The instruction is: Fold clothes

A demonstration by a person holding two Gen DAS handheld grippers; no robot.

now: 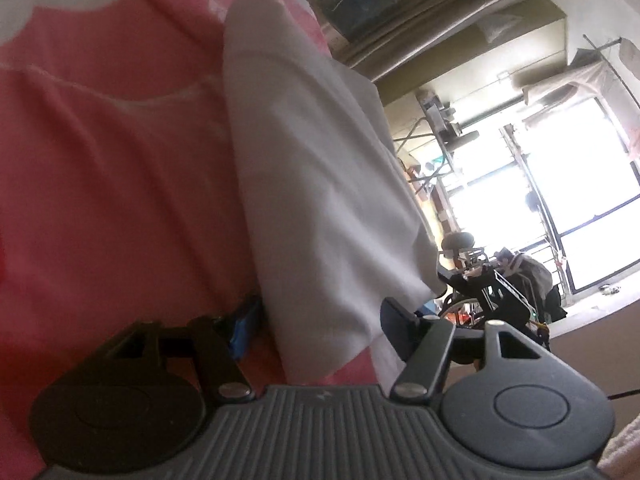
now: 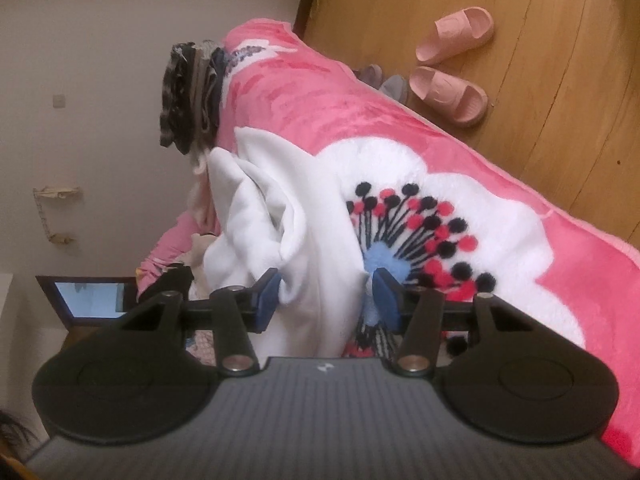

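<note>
A white garment (image 1: 312, 160) lies in a long folded strip on the pink flowered blanket (image 1: 100, 160). Its near end runs between the blue pads of my left gripper (image 1: 320, 322), whose jaws stand wide apart with gaps to the cloth. In the right wrist view the same white garment (image 2: 256, 216) is bunched in soft folds on the blanket (image 2: 340, 120), beside a big white flower print. My right gripper (image 2: 326, 298) is open around a fold of it; the left pad (image 2: 268, 296) sits right beside the cloth and the right pad stands clear.
A pile of dark folded clothes (image 2: 188, 100) sits at the blanket's far end. Pink slippers (image 2: 452, 60) and grey ones (image 2: 384, 80) lie on the wooden floor beside the bed. A bright window (image 1: 560, 200) and a cluttered chair (image 1: 500, 280) lie beyond the bed edge.
</note>
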